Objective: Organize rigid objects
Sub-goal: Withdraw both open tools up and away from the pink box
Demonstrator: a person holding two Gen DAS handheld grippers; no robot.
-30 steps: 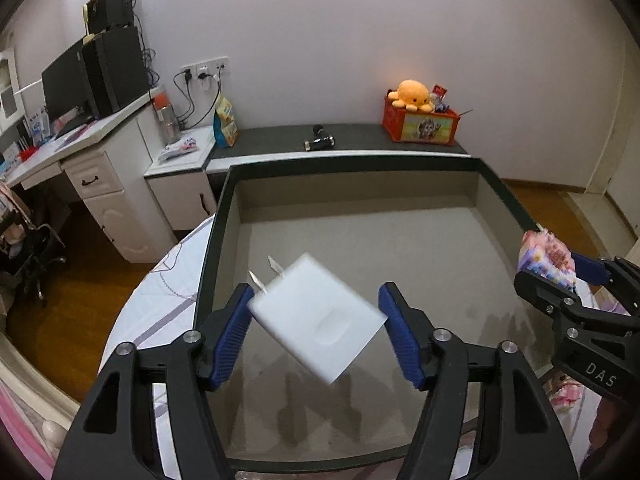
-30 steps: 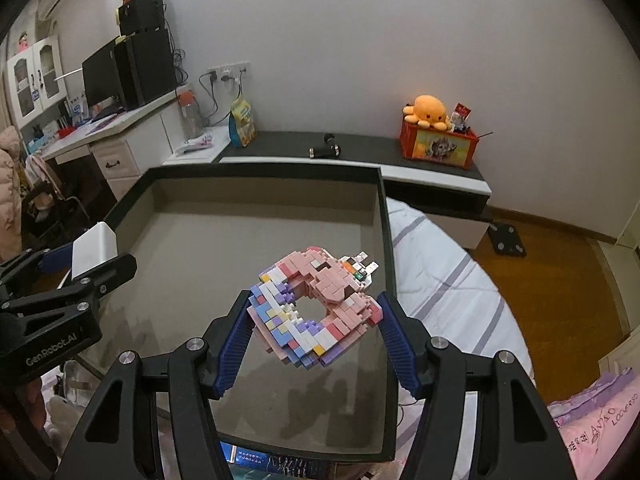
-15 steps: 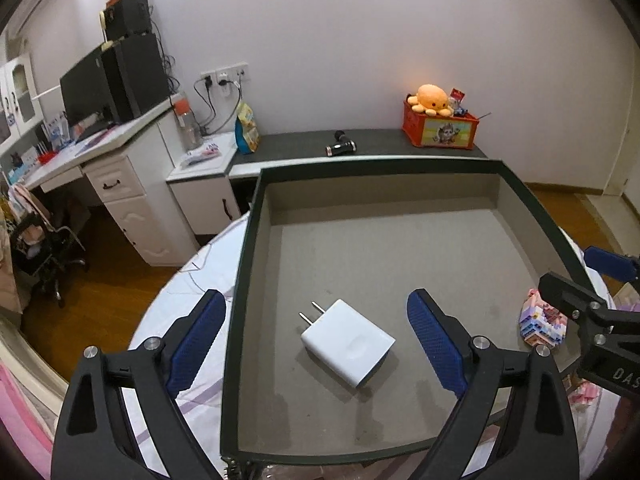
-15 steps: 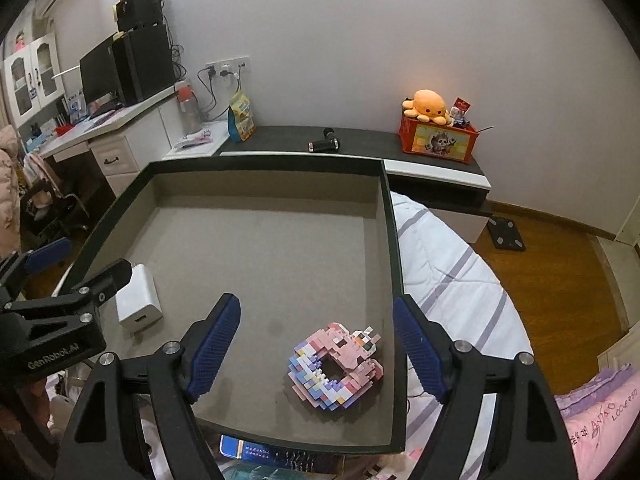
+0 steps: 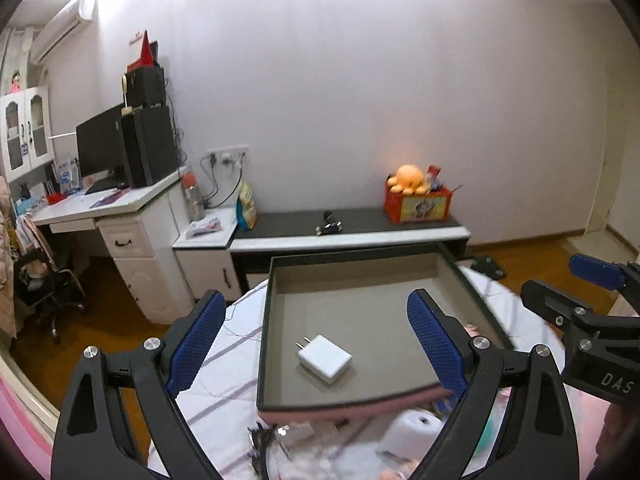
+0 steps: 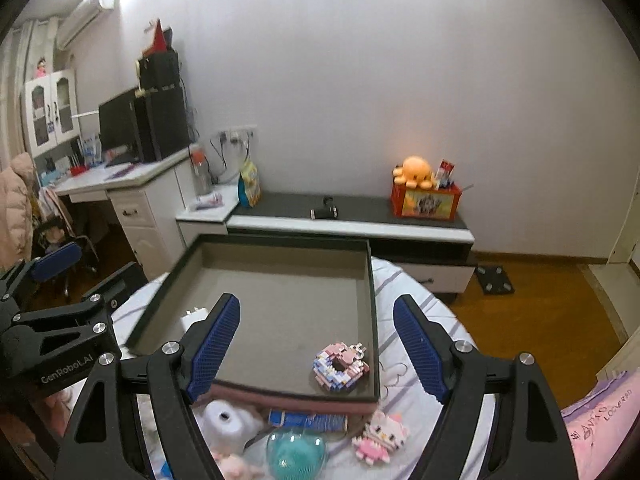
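Observation:
A dark square tray [image 5: 264, 320] with a grey floor sits on a round table. A white plug charger [image 5: 325, 358] lies in its near left part; in the right wrist view only its corner [image 6: 193, 318] shows behind a finger. A pink brick-built ring [image 6: 341, 365] lies in the tray's near right corner [image 6: 374, 394]. My left gripper [image 5: 316, 344] is open and empty, raised above the tray's near edge. My right gripper [image 6: 316, 348] is open and empty, raised above the near edge too.
Loose items lie on the table in front of the tray: a pink brick cat figure [image 6: 380, 436], a teal brush [image 6: 296, 454], a white roll [image 6: 226, 420], a blue packet [image 6: 308, 420]. A low cabinet [image 6: 352, 220] and desk [image 6: 120, 184] stand behind.
Both grippers opened and let go: the charger and the brick ring now lie in the tray. Both grippers then pulled back and up, away from the tray.

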